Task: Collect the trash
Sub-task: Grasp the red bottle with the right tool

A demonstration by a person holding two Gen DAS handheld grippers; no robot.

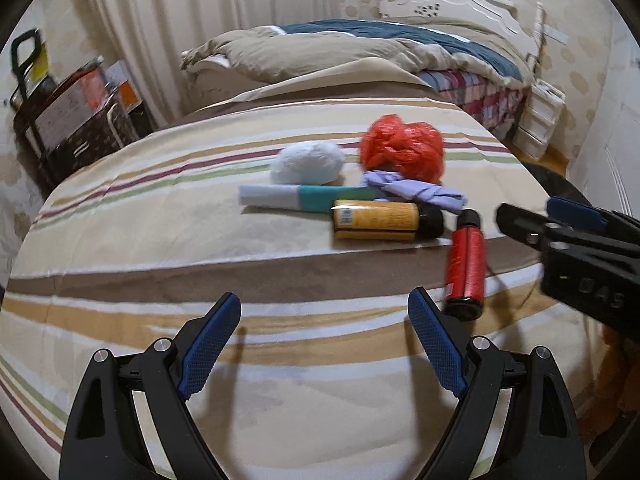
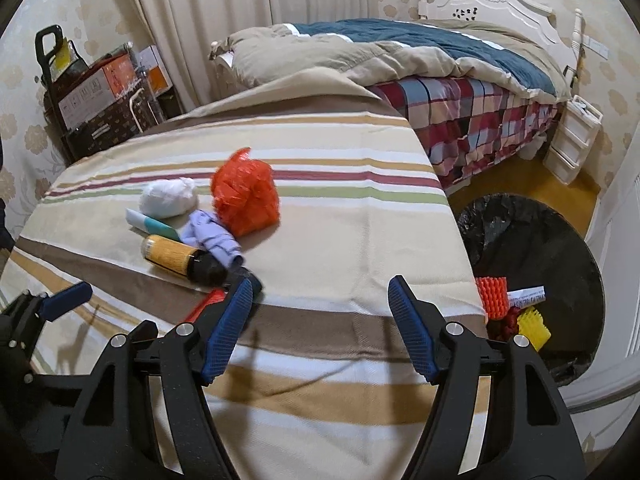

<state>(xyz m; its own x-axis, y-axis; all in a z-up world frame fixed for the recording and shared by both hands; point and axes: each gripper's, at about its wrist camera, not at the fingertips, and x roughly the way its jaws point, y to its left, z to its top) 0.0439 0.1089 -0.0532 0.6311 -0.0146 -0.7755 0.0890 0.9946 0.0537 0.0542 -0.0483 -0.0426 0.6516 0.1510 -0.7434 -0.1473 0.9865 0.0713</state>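
On the striped bedspread (image 1: 160, 216) lie a red can (image 1: 466, 264), a yellow bottle with a black cap (image 1: 380, 220), a white and teal tube (image 1: 296, 198), a white wad (image 1: 308, 162), a lilac crumpled piece (image 1: 416, 192) and an orange plastic bag (image 1: 402, 148). My left gripper (image 1: 325, 300) stands open over bare cloth, short of the pile. To the right of the can, my right gripper (image 1: 530, 212) (image 2: 320, 284) is open with nothing between its fingers. In the right wrist view its left finger (image 2: 236, 312) hides most of the red can (image 2: 206, 304).
A round bin lined with a black bag (image 2: 520, 216) stands on the floor off the bed's right edge and holds orange and yellow ridged pieces and a paper. Behind are a second bed (image 2: 460, 92), white drawers (image 2: 572, 148) and boxes (image 2: 96, 96) by the left wall.
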